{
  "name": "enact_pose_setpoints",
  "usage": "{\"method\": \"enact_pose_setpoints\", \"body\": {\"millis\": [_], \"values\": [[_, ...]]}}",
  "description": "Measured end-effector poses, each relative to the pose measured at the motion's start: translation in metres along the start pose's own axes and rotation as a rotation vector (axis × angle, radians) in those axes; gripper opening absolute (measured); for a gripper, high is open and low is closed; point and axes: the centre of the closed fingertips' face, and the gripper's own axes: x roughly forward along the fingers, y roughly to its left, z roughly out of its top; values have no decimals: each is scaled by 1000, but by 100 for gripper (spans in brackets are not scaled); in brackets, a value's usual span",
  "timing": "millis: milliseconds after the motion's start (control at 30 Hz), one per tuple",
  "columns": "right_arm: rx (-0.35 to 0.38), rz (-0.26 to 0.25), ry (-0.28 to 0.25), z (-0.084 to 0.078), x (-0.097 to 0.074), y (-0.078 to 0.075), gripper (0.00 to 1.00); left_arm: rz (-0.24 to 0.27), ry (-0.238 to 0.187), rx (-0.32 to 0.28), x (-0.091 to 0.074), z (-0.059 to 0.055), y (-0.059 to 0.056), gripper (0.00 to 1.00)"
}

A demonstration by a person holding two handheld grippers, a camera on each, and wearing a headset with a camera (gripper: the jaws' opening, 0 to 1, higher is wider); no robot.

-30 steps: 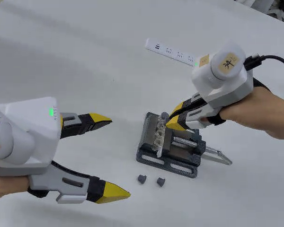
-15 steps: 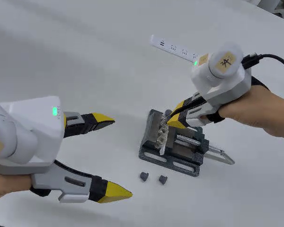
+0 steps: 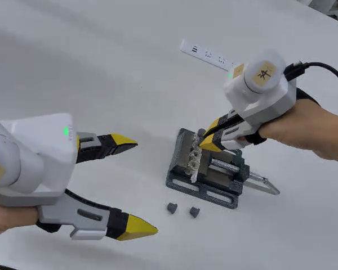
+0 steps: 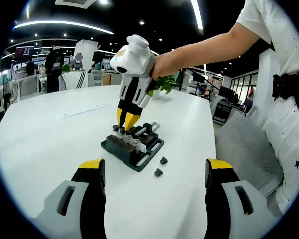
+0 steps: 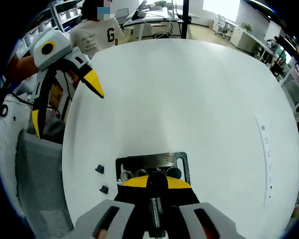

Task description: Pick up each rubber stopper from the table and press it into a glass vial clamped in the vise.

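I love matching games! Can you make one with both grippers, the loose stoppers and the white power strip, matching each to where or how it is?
Things:
1. left gripper
2. right gripper
3. two loose stoppers
4. power strip

Places or states:
A. lying on the table beside the vise, on the person's side
B. on the far side of the table, beyond the vise
C. jaws wide open, away from the vise
D. shut on a stopper over the vise

Pairs: 1-C, 2-D, 3-A, 4-B

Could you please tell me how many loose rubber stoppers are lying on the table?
2. One small dark grey rubber stopper and a second stopper lie side by side on the white table, just before the dark metal vise. Others may be hidden under the right gripper.
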Motion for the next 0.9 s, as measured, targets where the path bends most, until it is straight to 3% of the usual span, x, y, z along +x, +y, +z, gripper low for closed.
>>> {"method": "enact_pose_setpoints", "body": {"millis": [900], "values": [[-2,-22,43,-1,3,-1,4,0,-14,-13,2,1,-2,80]]}}
